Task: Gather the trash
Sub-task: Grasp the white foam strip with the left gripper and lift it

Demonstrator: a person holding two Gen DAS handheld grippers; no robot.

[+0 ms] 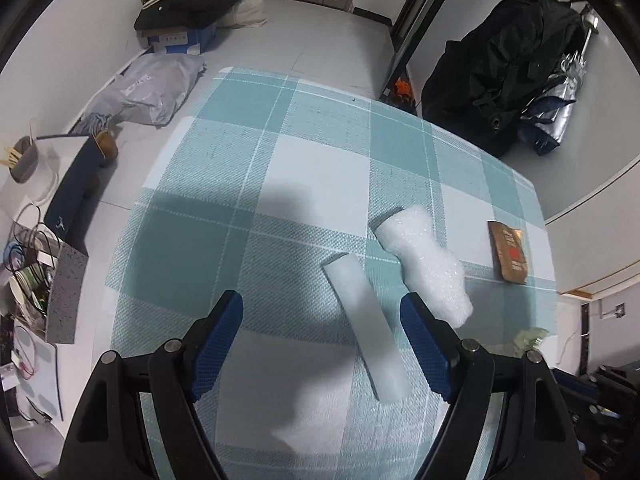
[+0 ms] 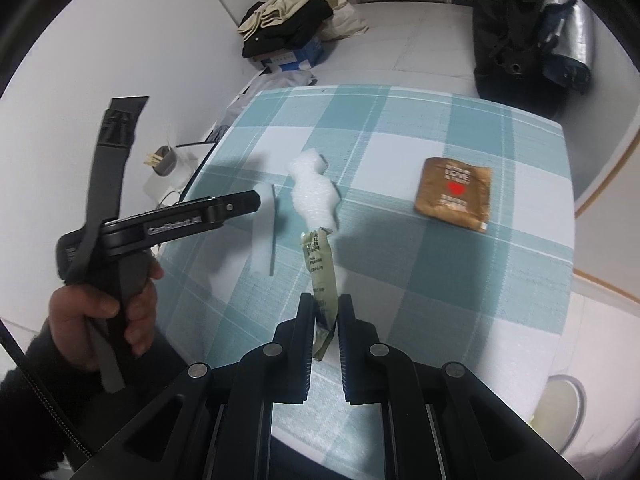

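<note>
My left gripper (image 1: 322,312) is open above the checked tablecloth (image 1: 280,200), with a flat white foam strip (image 1: 366,326) lying between its blue pads, nearer the right one. A crumpled white bubble wrap (image 1: 426,266) lies just right of it and a brown sachet (image 1: 510,252) further right. My right gripper (image 2: 325,316) is shut on a pale green wrapper (image 2: 320,276) and holds it above the table. In the right wrist view the foam strip (image 2: 264,232), bubble wrap (image 2: 314,192), brown sachet (image 2: 456,194) and the left gripper (image 2: 256,202) show.
Left of the table the floor holds a grey bag (image 1: 148,88), a blue box under clothes (image 1: 188,12), a dark case (image 1: 74,188) and cables (image 1: 28,240). A black bag (image 1: 504,68) stands at the far right. A pale round bin (image 2: 560,404) is at the lower right.
</note>
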